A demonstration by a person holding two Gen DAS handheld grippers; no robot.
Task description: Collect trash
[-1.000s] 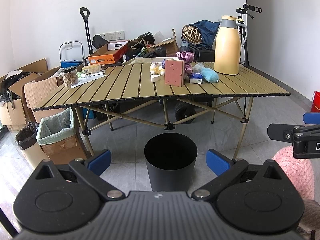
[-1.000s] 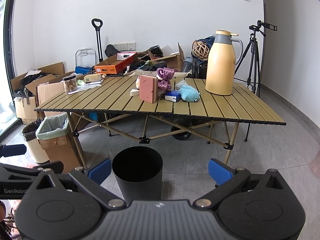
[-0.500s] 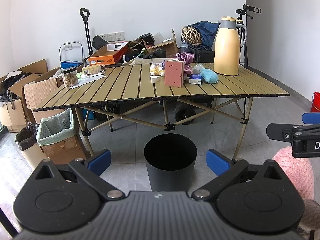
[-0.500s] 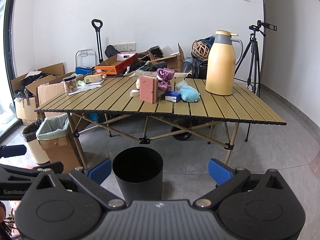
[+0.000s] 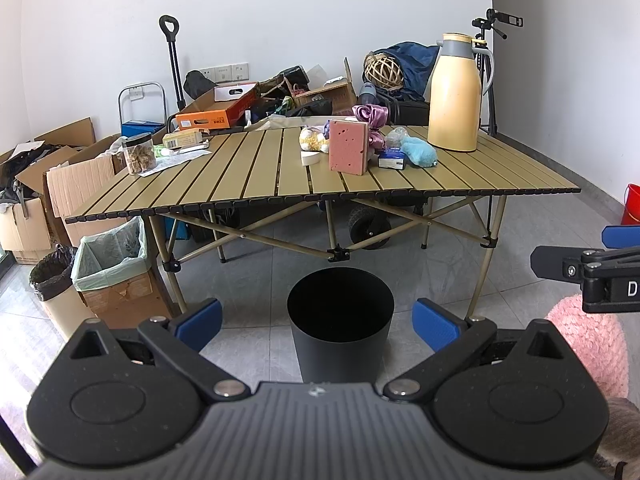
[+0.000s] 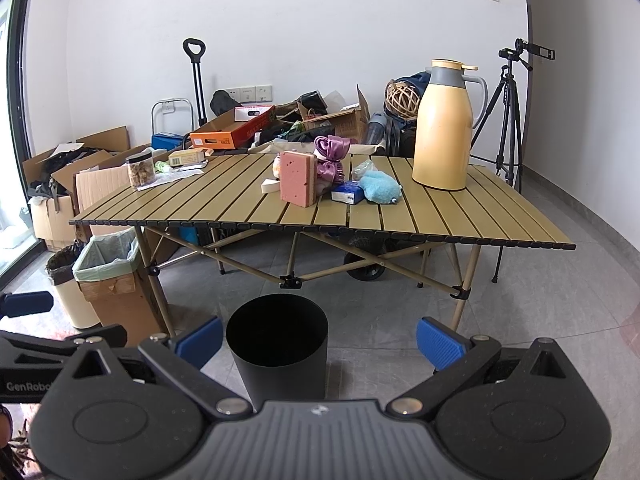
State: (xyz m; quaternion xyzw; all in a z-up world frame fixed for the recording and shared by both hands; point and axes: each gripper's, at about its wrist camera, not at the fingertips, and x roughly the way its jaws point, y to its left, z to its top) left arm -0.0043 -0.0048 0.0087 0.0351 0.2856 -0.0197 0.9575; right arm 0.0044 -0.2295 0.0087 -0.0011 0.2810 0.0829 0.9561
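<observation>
A black round bin (image 5: 341,320) (image 6: 277,350) stands on the floor in front of a slatted folding table (image 5: 256,184) (image 6: 440,216). On the table lie a pink sponge block (image 5: 348,147) (image 6: 297,179), a purple bow (image 5: 370,118) (image 6: 330,160), a blue fluffy thing (image 5: 419,153) (image 6: 380,187), a small blue-white packet (image 5: 392,158) (image 6: 347,193) and a white piece (image 5: 311,157). My left gripper (image 5: 318,322) and right gripper (image 6: 319,340) are both open and empty, held low and well short of the table.
A tall yellow jug (image 5: 454,92) (image 6: 442,128) stands at the table's right rear; a jar (image 5: 139,153) and papers at its left. Lined boxes and bins (image 5: 110,256) sit left of the table, a tripod (image 6: 508,120) at right, clutter behind.
</observation>
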